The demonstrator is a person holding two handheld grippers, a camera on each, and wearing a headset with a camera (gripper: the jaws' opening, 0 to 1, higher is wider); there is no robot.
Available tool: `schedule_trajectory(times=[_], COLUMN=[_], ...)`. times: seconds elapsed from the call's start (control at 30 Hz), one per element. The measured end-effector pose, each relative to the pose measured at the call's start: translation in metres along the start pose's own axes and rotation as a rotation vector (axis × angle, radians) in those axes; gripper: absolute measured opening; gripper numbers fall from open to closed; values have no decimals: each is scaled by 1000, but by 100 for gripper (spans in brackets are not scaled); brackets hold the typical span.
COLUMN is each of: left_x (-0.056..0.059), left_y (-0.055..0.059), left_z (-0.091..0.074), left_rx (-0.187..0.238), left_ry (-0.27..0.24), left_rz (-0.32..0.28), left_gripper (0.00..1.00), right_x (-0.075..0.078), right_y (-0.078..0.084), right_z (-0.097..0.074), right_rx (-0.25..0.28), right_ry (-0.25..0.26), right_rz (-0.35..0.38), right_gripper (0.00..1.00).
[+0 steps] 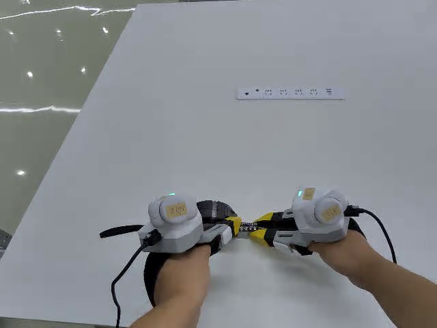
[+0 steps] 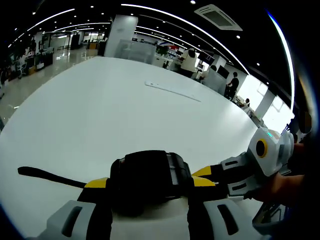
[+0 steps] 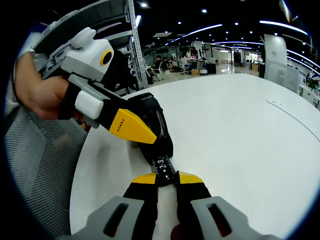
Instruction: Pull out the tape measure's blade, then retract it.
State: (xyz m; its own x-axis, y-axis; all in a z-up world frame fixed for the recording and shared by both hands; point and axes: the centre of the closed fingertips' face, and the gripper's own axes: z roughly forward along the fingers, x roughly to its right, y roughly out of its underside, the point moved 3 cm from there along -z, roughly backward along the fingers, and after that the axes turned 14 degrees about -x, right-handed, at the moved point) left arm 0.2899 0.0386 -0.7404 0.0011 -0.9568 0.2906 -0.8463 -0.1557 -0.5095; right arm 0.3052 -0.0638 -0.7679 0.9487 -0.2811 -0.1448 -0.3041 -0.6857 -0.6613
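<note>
1. White table [image 1: 205,137] carries a black tape [image 1: 213,208] at its 6 o'clock edge, close to the person.
2. Left tool [image 2: 150,184] is clenched on the tape's case, a yellow tip pressed to each side, so the case sits squarely between the jaws.
3. Right tool [image 3: 164,178] is clenched on the blade [image 3: 162,164]. A short length of blade stands out of the case, with numerals showing on it.
4. In the head view the tools face each other tip to tip, near but apart: the left at 9 o'clock of the blade, the right at 3 o'clock.
5. A black strap [image 1: 119,232] lies flat on the table, running from beside the left tool toward 9 o'clock.
6. A white power strip [image 1: 290,93] lies well apart, toward 12 o'clock.
</note>
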Motion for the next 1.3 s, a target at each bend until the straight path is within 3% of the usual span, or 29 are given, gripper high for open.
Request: schedule_trajectory(times=[0.33,1.03,1.3], left_x=[-1,0,0], left_y=[-1,-1,-1], left_z=[-1,-1,-1], left_rx=[0,-19,-19], left_ry=[10,16,25], left_rz=[-10,3,18], left_gripper=[57,58,60], right_x=[-10,-10,-12], right_y=[-14,-11,-11], right_z=[14,10,10], right_rx=[8,6,-14], right_ry=[-13,-7,14], right_rz=[-6,12,-20], right_gripper=[9,11,12])
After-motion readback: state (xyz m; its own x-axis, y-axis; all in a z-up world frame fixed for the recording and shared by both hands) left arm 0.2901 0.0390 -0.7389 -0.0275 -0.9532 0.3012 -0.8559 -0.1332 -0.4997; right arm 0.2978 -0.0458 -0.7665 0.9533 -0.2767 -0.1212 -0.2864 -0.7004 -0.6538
